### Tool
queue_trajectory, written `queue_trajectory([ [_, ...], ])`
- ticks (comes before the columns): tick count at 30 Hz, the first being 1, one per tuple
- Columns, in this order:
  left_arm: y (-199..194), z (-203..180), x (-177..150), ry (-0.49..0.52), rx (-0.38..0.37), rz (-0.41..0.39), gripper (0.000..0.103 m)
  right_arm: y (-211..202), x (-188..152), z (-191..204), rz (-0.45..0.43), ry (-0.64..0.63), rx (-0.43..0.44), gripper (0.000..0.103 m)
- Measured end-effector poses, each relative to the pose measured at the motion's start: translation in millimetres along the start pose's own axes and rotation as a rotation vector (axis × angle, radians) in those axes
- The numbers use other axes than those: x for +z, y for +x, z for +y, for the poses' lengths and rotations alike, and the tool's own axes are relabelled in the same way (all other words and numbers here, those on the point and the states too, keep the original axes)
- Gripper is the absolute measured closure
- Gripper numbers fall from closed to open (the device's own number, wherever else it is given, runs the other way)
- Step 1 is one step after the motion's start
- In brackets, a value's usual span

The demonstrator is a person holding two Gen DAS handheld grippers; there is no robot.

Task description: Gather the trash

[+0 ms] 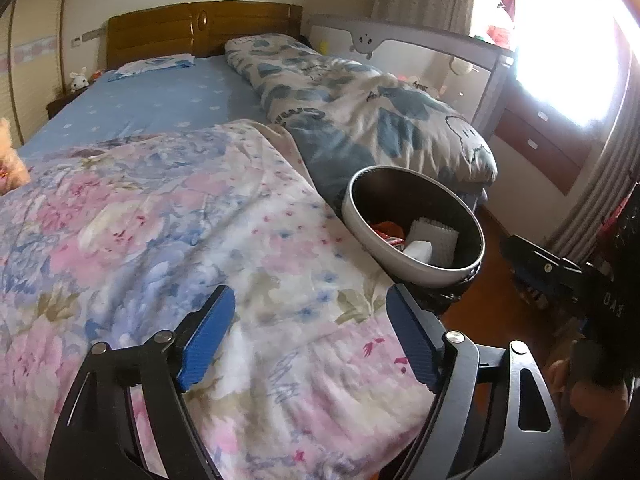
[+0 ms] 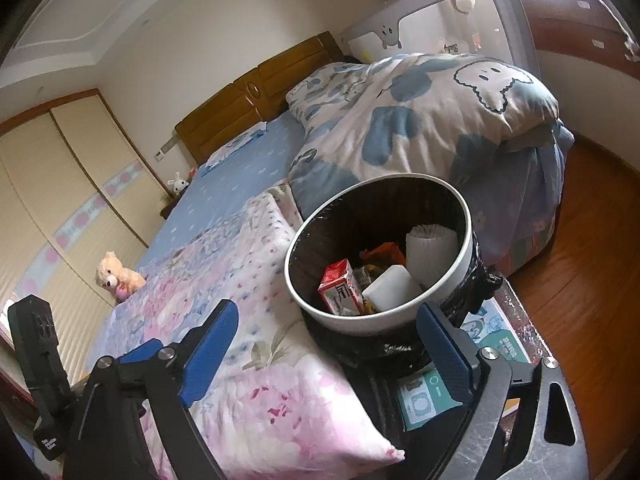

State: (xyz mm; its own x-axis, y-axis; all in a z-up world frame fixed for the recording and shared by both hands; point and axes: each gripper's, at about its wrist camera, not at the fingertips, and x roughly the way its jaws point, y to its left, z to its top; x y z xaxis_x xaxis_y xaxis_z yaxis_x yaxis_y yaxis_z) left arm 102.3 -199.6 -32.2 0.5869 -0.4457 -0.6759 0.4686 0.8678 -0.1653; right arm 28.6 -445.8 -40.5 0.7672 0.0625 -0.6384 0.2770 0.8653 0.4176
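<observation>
Beside the bed [image 1: 160, 96], at its right edge, stands a white trash bin [image 2: 360, 322] lined with a black bag. Inside the bin lie a red and white carton [image 2: 338, 286], a white block [image 2: 390, 286], an orange wrapper [image 2: 384, 252] and a white pleated paper cup [image 2: 432, 244]. The bin touches the side of the floral quilt [image 1: 160, 220] that covers the near part of the bed. A second quilt with blue patches [image 1: 352, 108] is heaped just behind the bin.

The left hand-held gripper [image 1: 310, 336] is above the floral quilt with its blue fingers spread wide, and nothing is between them. The right hand-held gripper [image 2: 326, 350] is also wide open and empty; it is in front of the bin, and its right finger [image 2: 444, 354] shows just before the bin's rim. A small teddy bear [image 2: 118, 276] sits at the far side of the bed, well apart from the bin. The floor [image 2: 580, 280] is of brown wood.
</observation>
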Motion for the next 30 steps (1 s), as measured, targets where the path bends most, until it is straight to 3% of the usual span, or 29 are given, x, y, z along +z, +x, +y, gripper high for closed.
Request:
queue_trajectory([
  [24, -52.7, 6.2, 0.0, 0.023, 0.102, -0.157, 0.014, -33.4, -3.5, 38.7, -0.113, -0.13, -0.02, 0.003],
  [27, -65.8, 4.6, 0.0, 0.045, 0.148, -0.212, 0.012, -41.7, -0.5, 46.5, -0.155, -0.158, -0.006, 0.002],
  [30, -83.8, 4.2, -0.3, 0.056, 0.202, -0.289, 0.004, -54.5, 3.7, 59.7, -0.223, -0.201, 0.001, 0.001],
])
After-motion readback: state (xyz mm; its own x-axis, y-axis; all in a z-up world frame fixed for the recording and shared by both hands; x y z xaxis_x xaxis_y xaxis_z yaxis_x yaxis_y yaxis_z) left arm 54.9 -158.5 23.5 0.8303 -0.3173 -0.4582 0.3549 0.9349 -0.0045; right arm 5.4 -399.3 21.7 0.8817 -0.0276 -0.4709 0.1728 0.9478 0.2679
